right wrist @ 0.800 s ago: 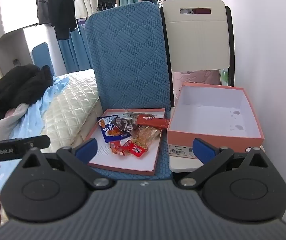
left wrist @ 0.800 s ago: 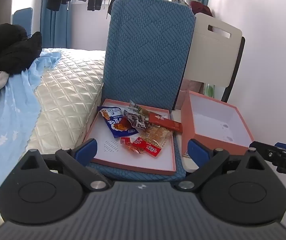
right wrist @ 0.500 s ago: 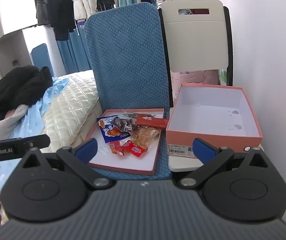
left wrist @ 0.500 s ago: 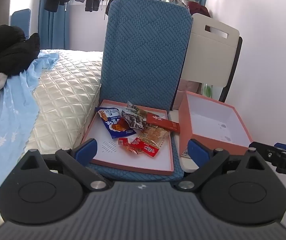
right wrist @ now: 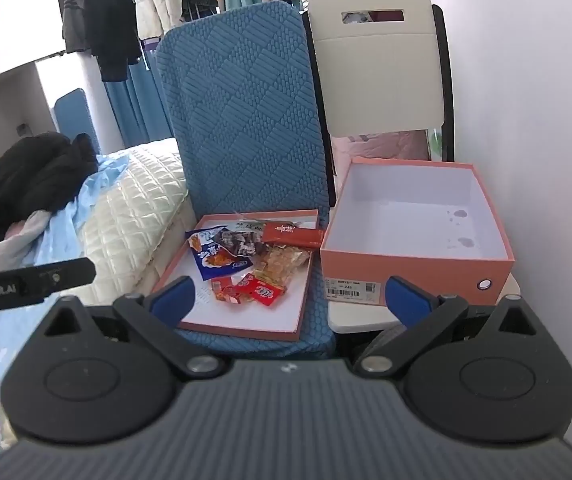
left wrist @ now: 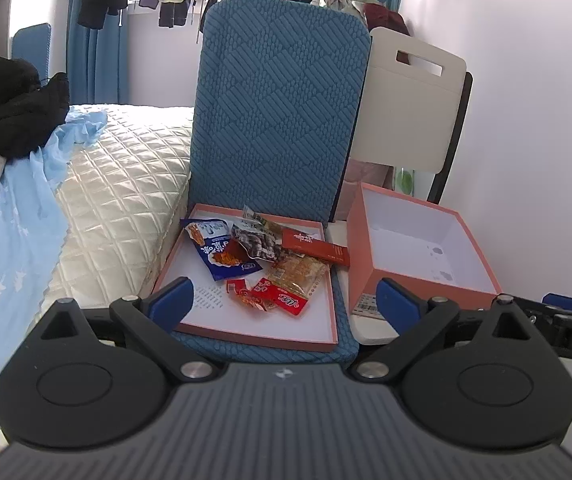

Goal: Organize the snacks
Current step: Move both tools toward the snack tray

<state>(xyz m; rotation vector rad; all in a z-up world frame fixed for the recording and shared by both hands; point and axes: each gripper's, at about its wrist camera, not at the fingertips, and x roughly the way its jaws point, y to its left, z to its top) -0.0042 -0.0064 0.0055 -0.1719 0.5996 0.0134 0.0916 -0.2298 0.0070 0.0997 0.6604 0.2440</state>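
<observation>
Snacks [left wrist: 264,264] lie heaped in the far middle of a shallow lid [left wrist: 190,326] on a blue seat cushion [left wrist: 326,354], its near half bare. Just right stands an open box [right wrist: 414,258], nothing inside. Left gripper [left wrist: 282,296] and right gripper [right wrist: 292,296] both hover wide, holding nothing.
</observation>
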